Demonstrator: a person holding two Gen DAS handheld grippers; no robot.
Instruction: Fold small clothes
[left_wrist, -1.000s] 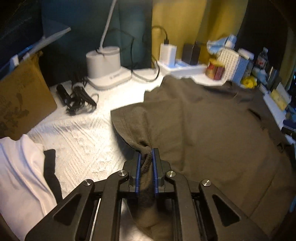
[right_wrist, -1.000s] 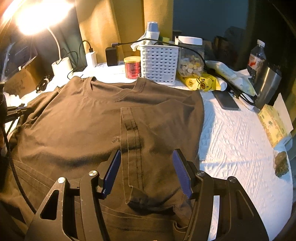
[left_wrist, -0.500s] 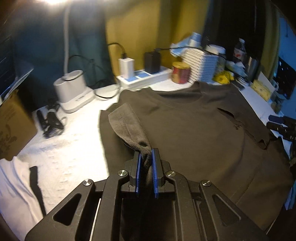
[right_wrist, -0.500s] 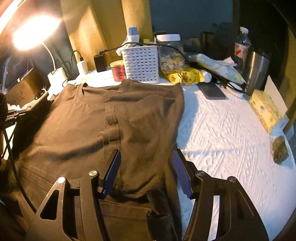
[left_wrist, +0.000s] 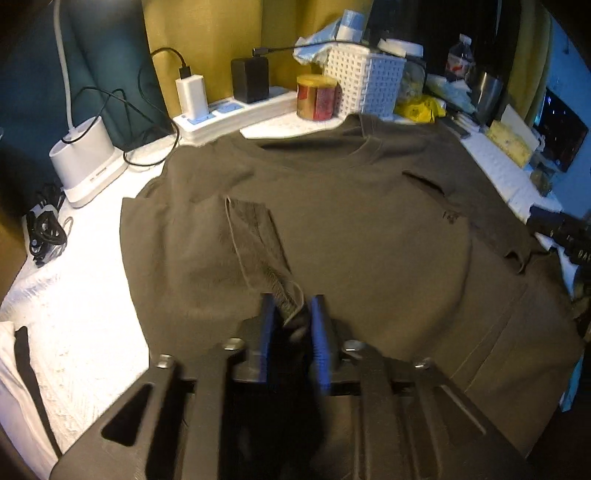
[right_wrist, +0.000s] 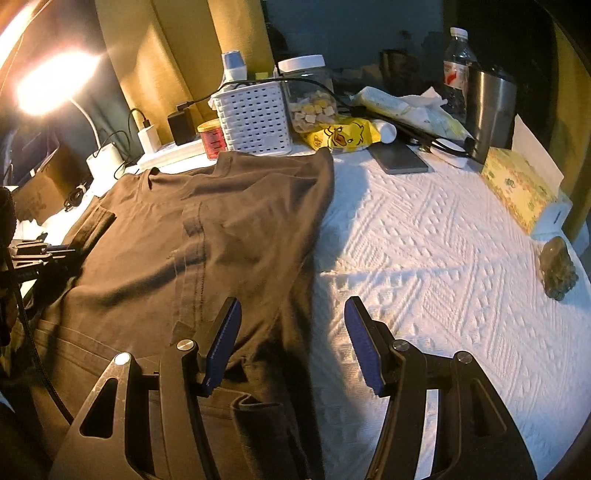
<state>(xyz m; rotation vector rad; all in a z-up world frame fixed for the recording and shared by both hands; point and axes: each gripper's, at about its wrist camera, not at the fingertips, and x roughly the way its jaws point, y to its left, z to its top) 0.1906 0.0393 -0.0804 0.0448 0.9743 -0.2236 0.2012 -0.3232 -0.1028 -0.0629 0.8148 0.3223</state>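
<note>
Both sleeves folded inward over the brown T-shirt (left_wrist: 351, 236), spread flat on the white quilted cover (right_wrist: 443, 258). Left gripper (left_wrist: 291, 317) just opening, left sleeve (left_wrist: 255, 243) lying loose between blue pads no longer pinching; right gripper (right_wrist: 291, 339) released wide over the shirt's right edge, grasping nothing. Risk: snagging that sleeve hem on withdrawal, undoing the fold.
</note>
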